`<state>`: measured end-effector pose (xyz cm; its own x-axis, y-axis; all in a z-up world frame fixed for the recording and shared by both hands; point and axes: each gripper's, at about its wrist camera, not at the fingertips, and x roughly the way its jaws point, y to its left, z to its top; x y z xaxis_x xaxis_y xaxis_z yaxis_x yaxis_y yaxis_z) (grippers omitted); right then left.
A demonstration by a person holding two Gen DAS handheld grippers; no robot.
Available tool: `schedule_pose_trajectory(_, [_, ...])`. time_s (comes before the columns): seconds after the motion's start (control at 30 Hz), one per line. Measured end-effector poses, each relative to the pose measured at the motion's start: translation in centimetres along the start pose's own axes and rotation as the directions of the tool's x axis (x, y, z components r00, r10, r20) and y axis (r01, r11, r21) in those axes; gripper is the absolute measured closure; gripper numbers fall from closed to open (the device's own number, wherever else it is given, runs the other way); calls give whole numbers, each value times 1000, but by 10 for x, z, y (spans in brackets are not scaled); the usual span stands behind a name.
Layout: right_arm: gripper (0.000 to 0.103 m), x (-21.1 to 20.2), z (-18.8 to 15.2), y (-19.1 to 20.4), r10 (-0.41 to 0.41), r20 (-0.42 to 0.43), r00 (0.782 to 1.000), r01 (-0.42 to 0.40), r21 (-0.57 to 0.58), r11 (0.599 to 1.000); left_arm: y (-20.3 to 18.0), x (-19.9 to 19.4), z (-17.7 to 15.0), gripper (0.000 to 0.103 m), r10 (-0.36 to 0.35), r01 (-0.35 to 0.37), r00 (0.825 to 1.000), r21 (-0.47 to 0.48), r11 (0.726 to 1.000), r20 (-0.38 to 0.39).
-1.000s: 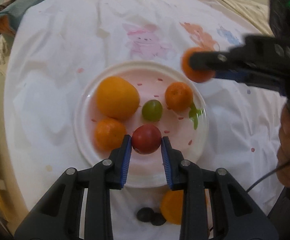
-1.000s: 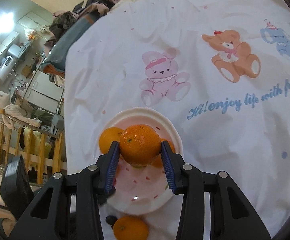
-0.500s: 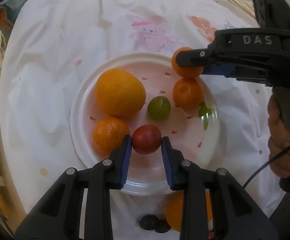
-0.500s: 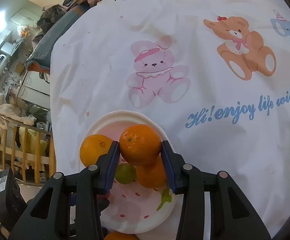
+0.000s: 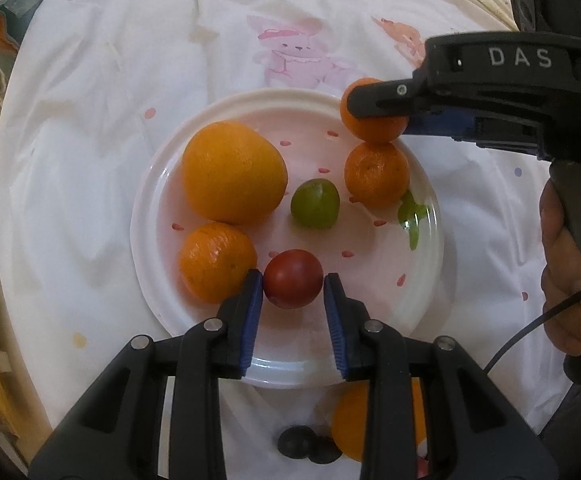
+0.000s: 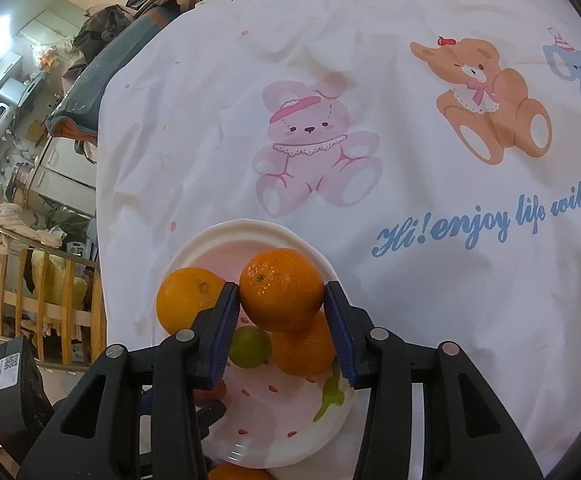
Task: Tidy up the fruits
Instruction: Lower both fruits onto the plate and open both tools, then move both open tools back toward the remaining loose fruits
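A white plate (image 5: 290, 98) on the printed cloth holds a large orange (image 5: 232, 172), two mandarins (image 5: 214, 260) (image 5: 374, 178), a green fruit (image 5: 314, 202) and a small red fruit (image 5: 292, 278). My left gripper (image 5: 293, 280) straddles the red fruit, which rests on the plate. Its jaws are opening, and a thin gap shows at the right pad. My right gripper (image 6: 281, 292) holds a third mandarin (image 6: 280, 290) at the plate's far right rim, resting against the mandarin (image 6: 302, 354) below it. Its jaws are starting to open, and both pads touch the peel.
Another orange (image 5: 350, 420) and two dark round fruits (image 5: 298, 442) lie on the cloth just off the plate's near edge, under my left gripper. A person's hand (image 5: 562, 280) grips the right tool's handle at the right. Furniture and clutter stand beyond the table's left edge.
The right gripper has brought its mandarin down and in, from off the plate's right side to the rim beside the other mandarin. The left gripper stays at the red fruit.
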<state>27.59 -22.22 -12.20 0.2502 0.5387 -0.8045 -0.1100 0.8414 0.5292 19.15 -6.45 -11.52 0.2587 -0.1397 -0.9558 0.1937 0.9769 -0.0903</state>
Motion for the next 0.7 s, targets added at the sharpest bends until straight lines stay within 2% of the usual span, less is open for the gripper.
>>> schedule_pose_trajectory(0.03, [45, 0, 0, -1, 9, -4, 1000, -9, 6, 1000, 0, -1, 0, 63, -12, 12, 1000, 1, 1000, 2])
schedule_pose_trajectory(0.07, [36, -1, 0, -1, 23, 2, 1000, -23, 14, 1000, -1, -2, 0, 52, -22, 22, 1000, 1, 1000, 6])
schedule_pose_trajectory(0.1, [20, -3, 0, 0, 36, 16, 999, -36, 20, 999, -2, -3, 1, 41, -33, 33, 999, 4, 999, 11])
schedule_pose_trajectory(0.13, [13, -6, -1, 1, 43, 36, 998, -44, 21, 999, -4, -5, 1, 36, -35, 35, 999, 11, 999, 18])
schedule_pose_trajectory(0.17, [13, -10, 0, 2, 47, 55, 997, -48, 15, 999, -5, -6, 1, 31, -28, 28, 999, 15, 999, 24])
schedule_pose_trajectory(0.2, [13, -13, 1, 4, 50, 59, 997, -51, 9, 999, -5, -7, 2, 29, -19, 19, 999, 19, 1000, 35])
schedule_pose_trajectory(0.43, [13, -31, 3, 9, 63, 94, 994, -64, 11, 998, -2, -18, -1, 29, -25, 25, 997, 8, 1000, 68])
schedule_pose_trajectory(0.7, [13, -52, -11, 20, 30, 118, 993, -27, -24, 999, 4, -49, -14, 29, -24, 26, 992, -12, 1000, 125])
